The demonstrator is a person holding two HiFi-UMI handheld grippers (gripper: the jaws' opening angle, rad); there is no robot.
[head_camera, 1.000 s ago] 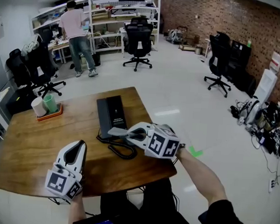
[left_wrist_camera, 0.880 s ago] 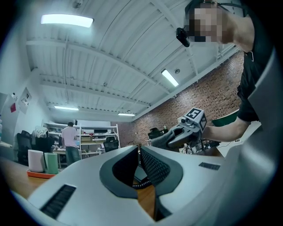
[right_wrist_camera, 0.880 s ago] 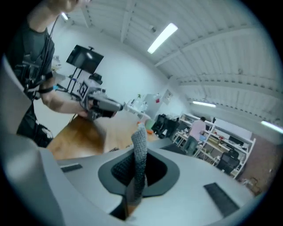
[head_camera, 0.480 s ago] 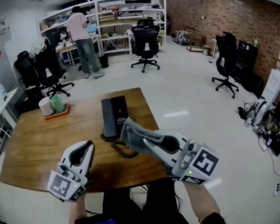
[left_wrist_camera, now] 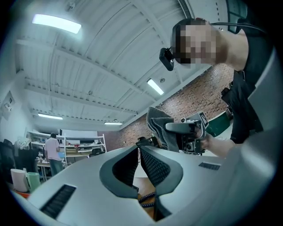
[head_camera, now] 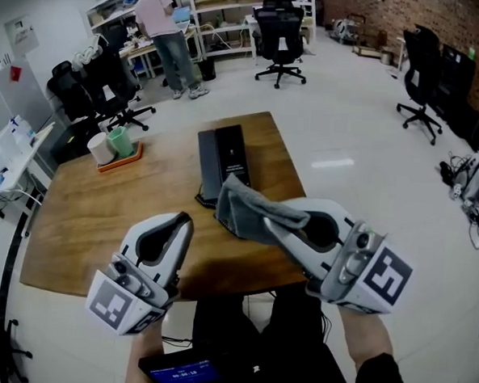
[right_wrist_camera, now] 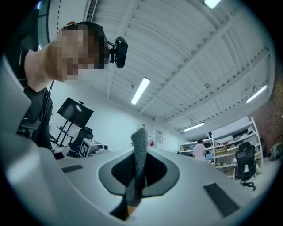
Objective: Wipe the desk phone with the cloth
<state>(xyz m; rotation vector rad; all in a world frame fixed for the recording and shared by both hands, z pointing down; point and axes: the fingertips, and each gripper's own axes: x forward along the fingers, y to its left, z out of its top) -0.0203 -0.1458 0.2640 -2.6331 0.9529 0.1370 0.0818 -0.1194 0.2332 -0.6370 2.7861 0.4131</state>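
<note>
The black desk phone (head_camera: 225, 160) lies flat on the wooden table (head_camera: 101, 210), toward its far right side. My right gripper (head_camera: 264, 220) is raised above the table's near edge, shut on a grey cloth (head_camera: 240, 206) that hangs out past its tips, just short of the phone's near end. In the right gripper view the cloth (right_wrist_camera: 139, 155) stands pinched between the jaws. My left gripper (head_camera: 184, 220) hovers to the left of it, shut with nothing in it. The left gripper view has the cloth (left_wrist_camera: 159, 128) up at the right and a bit of coiled cord (left_wrist_camera: 146, 198) below the jaws.
An orange tray (head_camera: 120, 160) with two cups stands at the table's far left. Office chairs (head_camera: 280, 27) and shelving fill the floor beyond, where a person (head_camera: 164, 28) stands with their back turned. A dark screen (head_camera: 186, 375) sits below the near table edge.
Both grippers have risen off the table toward the camera. The right one has carried the cloth up and back from the phone's cord end.
</note>
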